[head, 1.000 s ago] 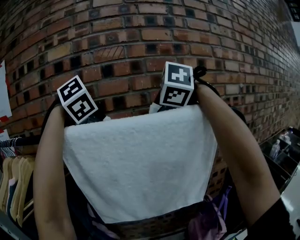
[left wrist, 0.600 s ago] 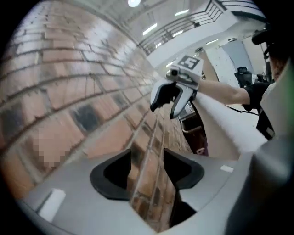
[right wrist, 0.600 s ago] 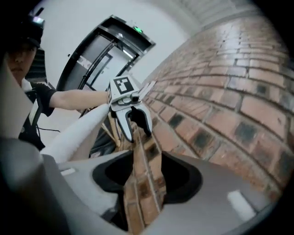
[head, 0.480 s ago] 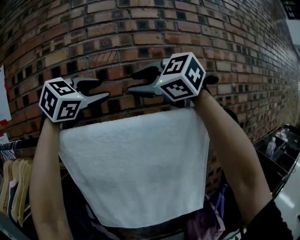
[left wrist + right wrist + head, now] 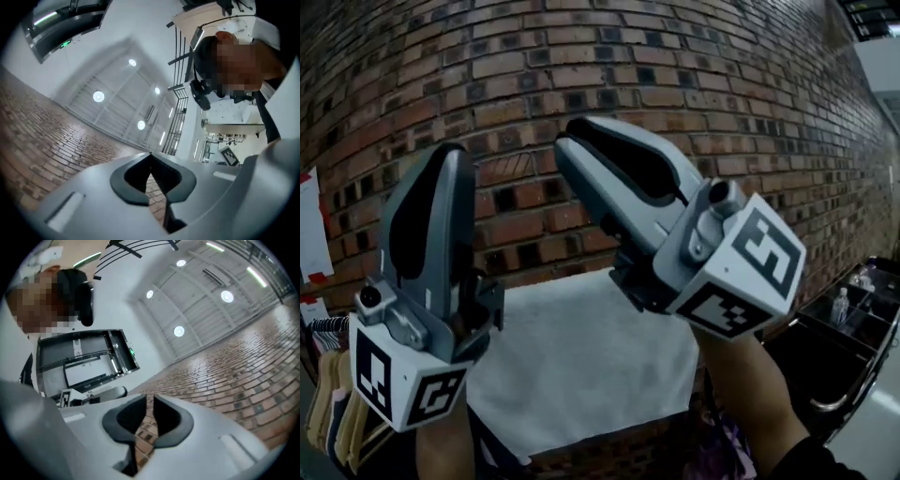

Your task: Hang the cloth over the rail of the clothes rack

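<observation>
The only markings are the square markers on the 2 cubes and a red-marked paper (image 5: 311, 234) on the brick wall (image 5: 581, 56), its print too small to read. The white cloth (image 5: 581, 356) hangs draped over the rack (rail hidden under its fold), with hangers (image 5: 323, 394) by its left edge and a bottle shelf (image 5: 853, 309) off right. Raised in open air, the left gripper (image 5: 450, 155) is clenched empty, while the right gripper (image 5: 567, 141) is closing, a slit between its empty jaws.

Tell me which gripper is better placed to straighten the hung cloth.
Probably right: both point up, off the cloth, but the right gripper is closing, jaws apart and empty; the left gripper is shut.
</observation>
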Demonstrator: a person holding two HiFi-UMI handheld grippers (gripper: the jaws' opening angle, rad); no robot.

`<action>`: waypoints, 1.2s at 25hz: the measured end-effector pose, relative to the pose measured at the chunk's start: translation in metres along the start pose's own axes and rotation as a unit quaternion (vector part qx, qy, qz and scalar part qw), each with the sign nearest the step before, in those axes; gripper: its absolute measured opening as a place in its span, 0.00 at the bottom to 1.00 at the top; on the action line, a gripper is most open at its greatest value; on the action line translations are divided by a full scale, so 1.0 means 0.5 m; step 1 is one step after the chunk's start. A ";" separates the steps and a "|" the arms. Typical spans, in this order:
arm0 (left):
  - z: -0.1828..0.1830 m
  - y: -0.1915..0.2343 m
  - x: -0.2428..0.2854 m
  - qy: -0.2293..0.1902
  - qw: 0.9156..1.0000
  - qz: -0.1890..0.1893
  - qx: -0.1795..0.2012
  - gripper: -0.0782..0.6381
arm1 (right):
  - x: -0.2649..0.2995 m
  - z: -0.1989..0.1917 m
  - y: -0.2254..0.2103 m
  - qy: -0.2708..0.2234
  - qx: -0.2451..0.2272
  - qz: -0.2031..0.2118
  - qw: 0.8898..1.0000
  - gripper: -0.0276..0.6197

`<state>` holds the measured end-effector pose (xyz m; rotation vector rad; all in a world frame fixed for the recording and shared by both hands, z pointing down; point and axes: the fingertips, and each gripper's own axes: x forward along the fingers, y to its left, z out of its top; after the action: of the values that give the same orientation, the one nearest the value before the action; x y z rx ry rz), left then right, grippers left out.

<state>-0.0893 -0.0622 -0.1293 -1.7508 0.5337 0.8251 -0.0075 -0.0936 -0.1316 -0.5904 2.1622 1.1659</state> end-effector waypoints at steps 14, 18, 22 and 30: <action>-0.410 -0.440 -0.557 0.416 0.885 0.151 -0.145 0.12 | -0.474 -0.522 0.361 0.304 0.142 -0.194 0.922 0.05; -0.450 -0.534 -0.672 0.480 0.836 0.166 -0.207 0.12 | -0.586 -0.587 0.443 0.366 0.173 -0.207 0.891 0.05; -0.459 -0.557 -0.691 0.496 0.825 0.161 -0.216 0.12 | -0.607 -0.602 0.462 0.387 0.168 -0.205 0.883 0.05; -0.473 -0.567 -0.687 0.499 0.824 0.155 -0.218 0.12 | -0.611 -0.615 0.464 0.389 0.174 -0.197 0.883 0.05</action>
<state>-0.0528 -0.2091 0.3517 -2.5229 1.4385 0.1483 -0.0260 -0.2069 0.3466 -1.4280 2.6109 0.2986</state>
